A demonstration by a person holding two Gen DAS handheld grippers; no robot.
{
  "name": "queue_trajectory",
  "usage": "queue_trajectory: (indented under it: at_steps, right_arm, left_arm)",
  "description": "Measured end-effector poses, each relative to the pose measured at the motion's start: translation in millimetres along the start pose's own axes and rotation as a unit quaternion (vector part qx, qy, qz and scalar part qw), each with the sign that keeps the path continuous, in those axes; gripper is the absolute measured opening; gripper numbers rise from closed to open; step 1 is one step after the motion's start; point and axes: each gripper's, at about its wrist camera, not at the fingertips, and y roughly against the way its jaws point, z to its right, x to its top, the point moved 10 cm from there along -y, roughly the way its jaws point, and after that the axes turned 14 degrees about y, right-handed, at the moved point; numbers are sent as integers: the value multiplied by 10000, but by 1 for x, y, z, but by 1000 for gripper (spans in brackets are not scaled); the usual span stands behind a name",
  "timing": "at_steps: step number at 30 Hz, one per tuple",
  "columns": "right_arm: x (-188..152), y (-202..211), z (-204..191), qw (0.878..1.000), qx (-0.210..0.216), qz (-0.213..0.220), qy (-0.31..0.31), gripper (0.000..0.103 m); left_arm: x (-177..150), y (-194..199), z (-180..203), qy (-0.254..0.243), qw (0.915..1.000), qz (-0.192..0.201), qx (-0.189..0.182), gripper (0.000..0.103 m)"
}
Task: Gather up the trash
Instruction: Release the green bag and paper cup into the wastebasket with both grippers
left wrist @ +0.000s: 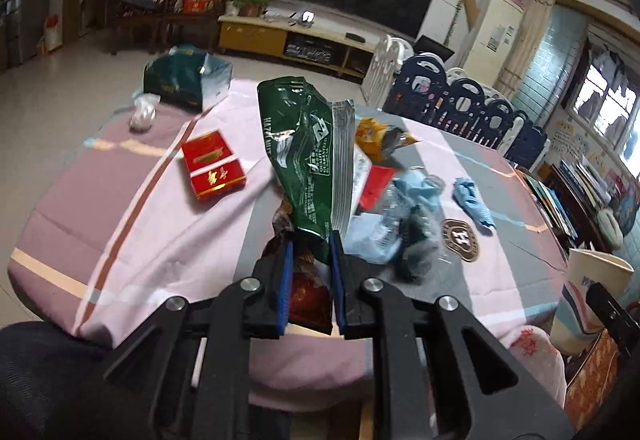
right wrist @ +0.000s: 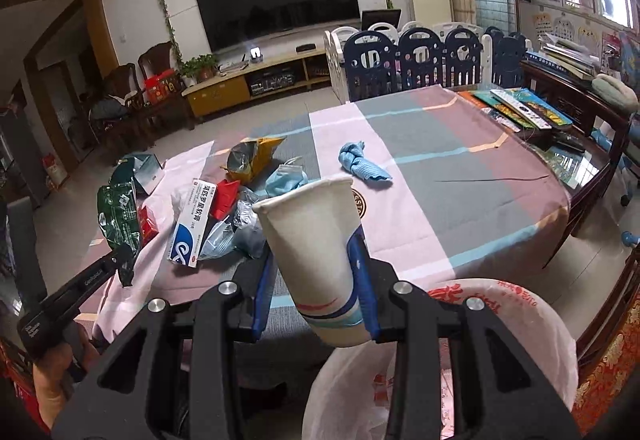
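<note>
Trash is already in both tongs: the left gripper [left wrist: 311, 240] pinches a green foil wrapper [left wrist: 302, 156] upright ahead of it, and the right gripper [right wrist: 312, 260] clamps a paper cup [right wrist: 310, 240] directly above the pink plastic bag [right wrist: 520, 324], presumably ready to drop it in.

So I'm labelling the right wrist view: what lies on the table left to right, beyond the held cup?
green wrapper → ointment box → yellow packet → blue face mask → blue cloth → books
</note>
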Motion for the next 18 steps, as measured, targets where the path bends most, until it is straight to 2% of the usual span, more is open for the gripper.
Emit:
queue_trajectory:
  at_steps: [3, 6, 9, 12, 15, 18]
  right_arm:
    - [0, 20, 12, 9999, 2, 89, -101, 37]
    - [0, 46, 32, 9994, -126, 239, -214, 37]
    - [-8, 69, 59, 9984, -259, 302, -390, 37]
    - [-22, 85, 85, 9974, -437, 286, -506, 37]
    - [-47, 91, 107, 9967, -568, 55, -570, 37]
    - [-70, 95, 124, 9947, -754, -217, -671, 37]
  left_arm:
    - [0, 34, 35, -453, 9987, 169, -166, 18]
    - [-15, 61, 66, -756, 9960, 191, -427, 18]
    - [-48, 75, 91, -1016, 9922, -36, -722, 18]
    - [-98, 72, 114, -1417, 9847, -470, -901, 18]
    - [-135, 70, 135, -1891, 9748, -634, -1002, 18]
    - [-152, 72, 147, -2151, 9678, -681, -1117, 18]
